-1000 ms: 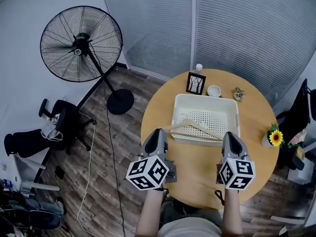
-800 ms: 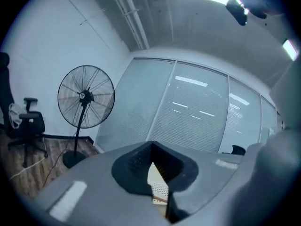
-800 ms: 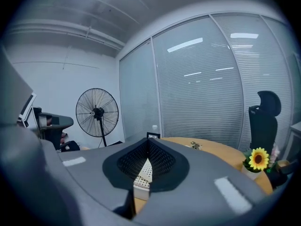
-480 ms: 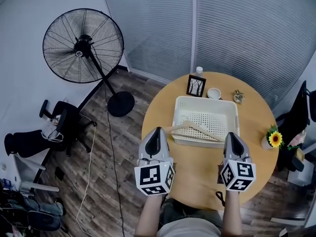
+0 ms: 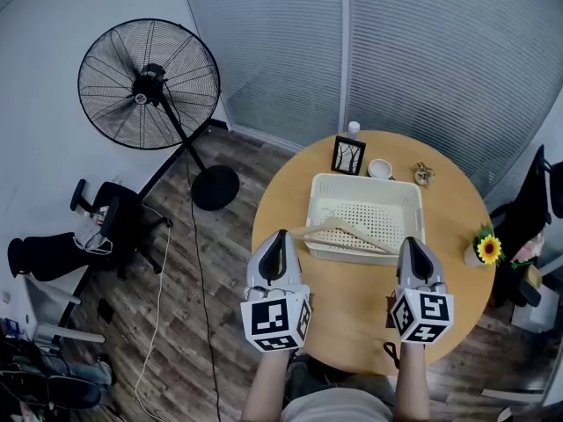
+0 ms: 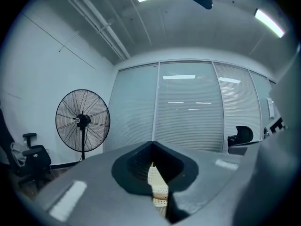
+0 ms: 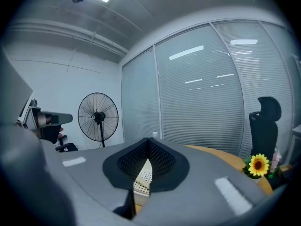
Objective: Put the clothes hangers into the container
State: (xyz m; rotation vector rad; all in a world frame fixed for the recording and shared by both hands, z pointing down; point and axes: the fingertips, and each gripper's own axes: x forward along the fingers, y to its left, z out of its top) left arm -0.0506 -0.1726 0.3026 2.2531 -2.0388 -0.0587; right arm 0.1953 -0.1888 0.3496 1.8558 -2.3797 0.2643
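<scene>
One round table (image 5: 352, 310) bears one white container (image 5: 365, 180) just ahead of both grippers, one wooden hanger (image 5: 343, 227) lying inside across its near rim, while left gripper (image 5: 280, 236) and right gripper (image 5: 410, 243) point forward side by side, jaws pressed together, empty.

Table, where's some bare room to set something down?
The table has its widest bare patch between the basket and the left tool and right tool. A smaller patch lies between the basket and the sunflower. The far edge is crowded with the frame and bowl.
</scene>
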